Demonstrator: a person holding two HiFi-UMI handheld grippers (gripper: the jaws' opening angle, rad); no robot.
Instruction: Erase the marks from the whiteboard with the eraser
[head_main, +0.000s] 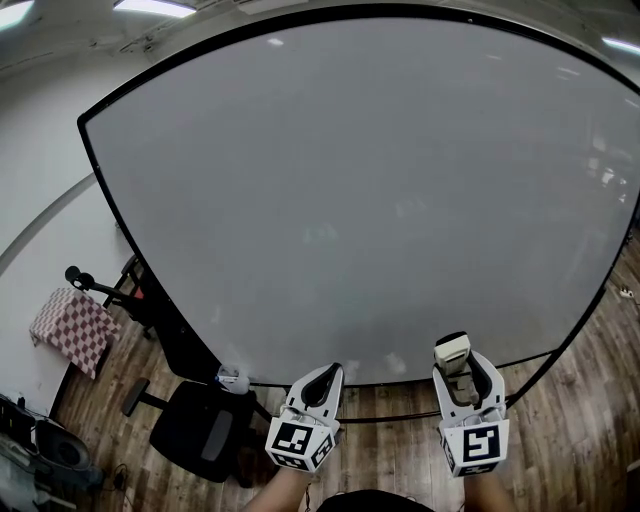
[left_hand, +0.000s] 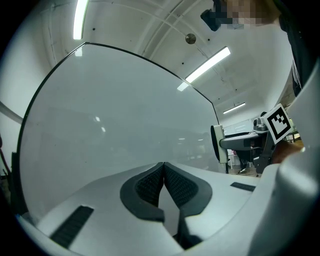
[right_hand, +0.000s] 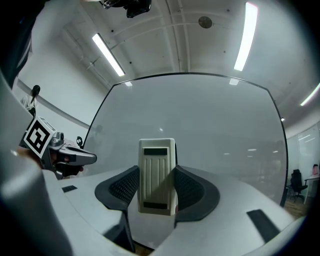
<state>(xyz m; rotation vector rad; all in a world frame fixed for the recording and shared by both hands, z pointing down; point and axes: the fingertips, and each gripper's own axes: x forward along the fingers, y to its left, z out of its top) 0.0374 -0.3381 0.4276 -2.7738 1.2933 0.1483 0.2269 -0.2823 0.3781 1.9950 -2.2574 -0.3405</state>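
Observation:
A big whiteboard (head_main: 360, 190) with a black frame fills the head view; its surface looks wiped, with only faint smears. The cream eraser (right_hand: 157, 175) stands upright between the pads of my right gripper (right_hand: 158, 189), which is shut on it. In the head view the eraser (head_main: 451, 351) pokes up from my right gripper (head_main: 464, 372) just below the board's lower edge. My left gripper (head_main: 322, 382) sits beside it, shut with nothing in it; its pads (left_hand: 150, 186) meet in the left gripper view, facing the whiteboard (left_hand: 115, 115).
A black office chair (head_main: 200, 435) stands on the wooden floor (head_main: 585, 400) at lower left. A checkered stool (head_main: 72, 328) and a black stand (head_main: 115, 292) are by the left wall. A small white object (head_main: 233, 379) sits at the board's lower left corner.

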